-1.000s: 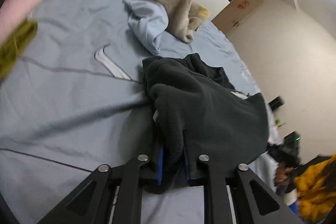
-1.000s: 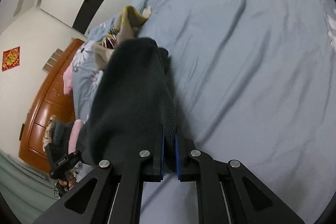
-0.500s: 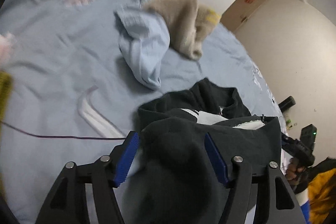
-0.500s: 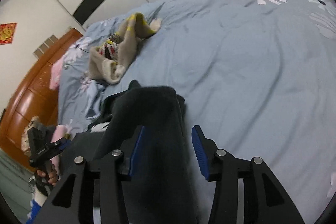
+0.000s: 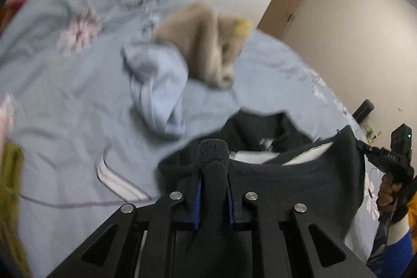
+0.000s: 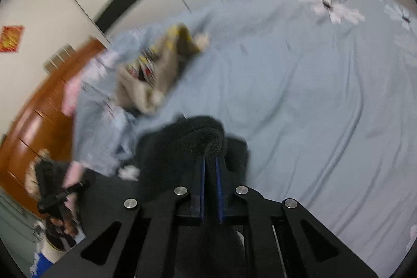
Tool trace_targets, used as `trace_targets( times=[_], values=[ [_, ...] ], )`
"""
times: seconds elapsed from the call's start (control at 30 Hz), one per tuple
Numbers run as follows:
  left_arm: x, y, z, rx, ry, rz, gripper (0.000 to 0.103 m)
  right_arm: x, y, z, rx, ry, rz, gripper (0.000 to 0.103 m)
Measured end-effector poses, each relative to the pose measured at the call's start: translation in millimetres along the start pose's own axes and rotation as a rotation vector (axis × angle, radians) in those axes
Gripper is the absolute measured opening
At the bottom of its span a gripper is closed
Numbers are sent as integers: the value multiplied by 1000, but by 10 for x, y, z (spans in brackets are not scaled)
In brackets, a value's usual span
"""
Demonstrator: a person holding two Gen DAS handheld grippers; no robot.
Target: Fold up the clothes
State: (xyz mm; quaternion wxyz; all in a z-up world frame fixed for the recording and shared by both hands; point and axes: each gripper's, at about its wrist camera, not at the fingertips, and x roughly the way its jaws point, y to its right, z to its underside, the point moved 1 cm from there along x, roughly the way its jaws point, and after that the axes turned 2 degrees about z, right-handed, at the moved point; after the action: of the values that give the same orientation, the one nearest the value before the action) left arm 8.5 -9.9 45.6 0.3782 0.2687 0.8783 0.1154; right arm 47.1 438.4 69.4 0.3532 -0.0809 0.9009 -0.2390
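Jaws of left gripper (image 5: 213, 196) and right gripper (image 6: 210, 190) clamped anew on black fleece (image 5: 299, 179) after gaping half a second ago; regrasp done, next fold ready; fleece on bed (image 6: 299, 100), beige pile (image 5: 206, 48) at 12 o'clock.

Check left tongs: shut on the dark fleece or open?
Shut. The left tongs pinch a ridge of the dark fleece between both blue pads.

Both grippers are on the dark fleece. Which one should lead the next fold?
Probably right. The right gripper is shut on the dark fleece with open bedspread beside it. The left gripper, also shut on the fleece, has the light blue garment and beige garment ahead.
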Motion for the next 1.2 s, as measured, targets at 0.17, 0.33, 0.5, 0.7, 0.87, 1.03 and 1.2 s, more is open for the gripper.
trace_targets(
  times=[0.17,0.33,0.5,0.7,0.87,1.03,1.2],
  values=[
    [-298,-2,-385,1,164,3,16,-219,1,-290,21,124,-32,6],
    [465,-452,-236,-77,-43,-123,16,436,229,-265,87,9,100,6],
    [799,-714,-24,-158,-113,-119,17,884,443,-60,156,-98,185,6],
    [607,-689,-72,-219,-97,-27,37,799,366,-86,108,-98,164,10],
    [86,-726,169,-374,-24,88,67,469,424,-61,141,-37,103,21],
    [-323,-657,765,-390,-43,98,82,-16,691,280,251,-25,-27,61],
    [-295,-677,1281,-512,-60,103,85,-205,794,765,361,-96,-136,64]
  ],
)
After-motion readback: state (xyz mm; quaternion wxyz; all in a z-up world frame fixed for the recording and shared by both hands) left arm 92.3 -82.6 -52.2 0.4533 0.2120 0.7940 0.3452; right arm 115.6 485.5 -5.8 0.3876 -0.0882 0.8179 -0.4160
